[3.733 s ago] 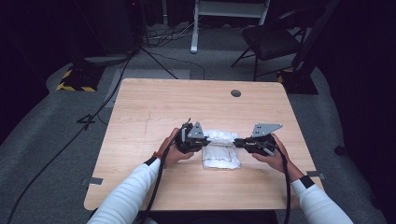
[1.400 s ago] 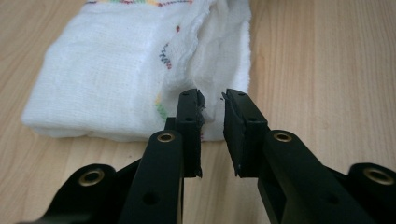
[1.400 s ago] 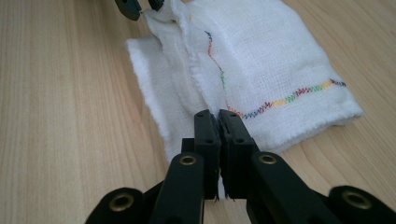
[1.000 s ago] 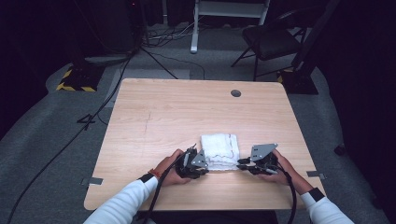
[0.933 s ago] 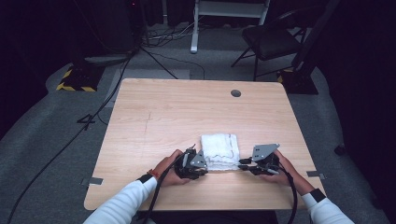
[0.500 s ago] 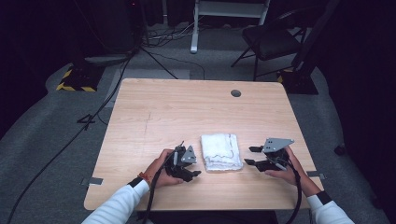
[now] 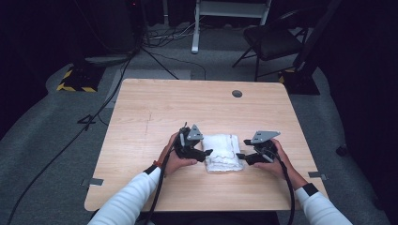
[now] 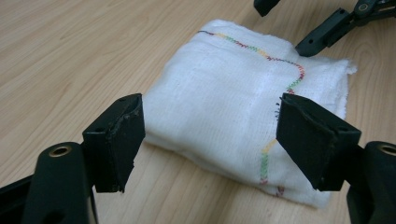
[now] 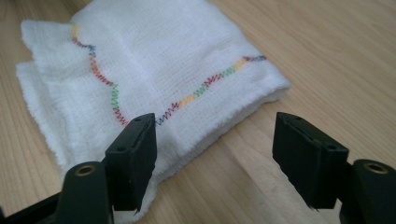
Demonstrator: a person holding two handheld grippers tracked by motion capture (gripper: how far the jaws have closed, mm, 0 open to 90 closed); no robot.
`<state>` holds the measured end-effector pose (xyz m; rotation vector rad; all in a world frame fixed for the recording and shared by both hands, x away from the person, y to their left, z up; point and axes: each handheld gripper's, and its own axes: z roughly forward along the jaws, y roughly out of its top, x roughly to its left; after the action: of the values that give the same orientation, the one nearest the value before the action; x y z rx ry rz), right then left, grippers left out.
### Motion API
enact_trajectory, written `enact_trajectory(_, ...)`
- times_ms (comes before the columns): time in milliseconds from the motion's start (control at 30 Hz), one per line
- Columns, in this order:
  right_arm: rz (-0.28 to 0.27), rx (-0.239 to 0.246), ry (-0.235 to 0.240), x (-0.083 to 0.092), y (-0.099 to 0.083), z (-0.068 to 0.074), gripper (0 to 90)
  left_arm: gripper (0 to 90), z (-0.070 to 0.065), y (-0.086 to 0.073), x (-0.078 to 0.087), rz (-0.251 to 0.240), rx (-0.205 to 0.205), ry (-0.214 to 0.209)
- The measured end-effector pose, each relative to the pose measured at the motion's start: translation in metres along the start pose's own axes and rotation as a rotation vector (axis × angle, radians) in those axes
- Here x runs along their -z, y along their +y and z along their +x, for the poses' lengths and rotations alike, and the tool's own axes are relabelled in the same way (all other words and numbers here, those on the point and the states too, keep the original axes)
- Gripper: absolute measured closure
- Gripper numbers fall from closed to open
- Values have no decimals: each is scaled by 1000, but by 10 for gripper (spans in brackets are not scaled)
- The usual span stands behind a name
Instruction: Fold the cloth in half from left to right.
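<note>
Item: folded white cloth [image 7: 224, 153] with multicoloured zigzag stitching [image 8: 279, 70], lying flat on the wooden table [image 7: 155, 108], near the person's edge, roughly centred. Left gripper [image 7: 206, 153]: jaws spread wide, framing the cloth's near side in the left gripper view; whether a jaw touches the fabric is unclear. Right gripper [image 7: 240, 156]: jaws likewise wide, at the cloth's opposite side, empty. Each gripper is held in a hand; white sleeves [image 7: 126, 201] enter from below. Background: dark chair [image 7: 272, 40], floor cables [image 7: 70, 140].

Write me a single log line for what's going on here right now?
object: folded white cloth flat on table | left gripper: open, at its left edge | right gripper: open, at its right edge | contact: no grasp
</note>
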<state>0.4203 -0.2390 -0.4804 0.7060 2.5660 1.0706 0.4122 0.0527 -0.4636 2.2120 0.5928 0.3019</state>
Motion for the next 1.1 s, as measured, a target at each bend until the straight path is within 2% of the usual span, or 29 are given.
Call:
enact_trajectory(67,7,10,15,-3,-1,3,320,230,-5,0,-9,36,-20,-32)
enact_trajectory(167,8,19,29,-3,-1,5,322,211,-13,-3,-17,81,-63,-28)
enact_trajectory(267,16,35,43,-3,-2,10,333,209,-15,-6,-18,90,-65,-31)
enact_trajectory(367,26,49,49,-5,-3,14,343,209,-19,-9,-19,117,-88,-16)
enact_trajectory(433,27,44,59,-6,-3,15,343,210,-22,-13,-19,120,-112,-2)
enact_trajectory(533,23,30,76,-9,-4,17,342,213,-21,-15,-16,128,-107,1)
enact_trajectory(567,22,27,77,-10,-3,17,335,213,-20,-16,-16,131,-108,-3)
enact_trajectory(633,24,12,81,-11,-3,17,331,208,-16,-18,-17,129,-80,-20)
enact_trajectory(700,20,2,79,-14,-2,18,315,197,-13,-19,-18,124,-72,-25)
enact_trajectory(767,20,-11,76,-16,-1,18,306,184,-10,-19,-18,130,-89,-26)
enact_trajectory(833,14,-20,72,-19,1,18,292,159,-5,-20,-17,124,-119,-23)
enact_trajectory(867,10,-24,73,-21,2,19,288,154,-1,-22,-17,111,-122,-26)
enact_trajectory(967,-3,-17,67,-28,7,21,287,143,12,-26,-15,109,-94,-43)
enact_trajectory(1100,8,-42,82,-37,16,19,273,132,24,-29,-14,110,-78,-55)
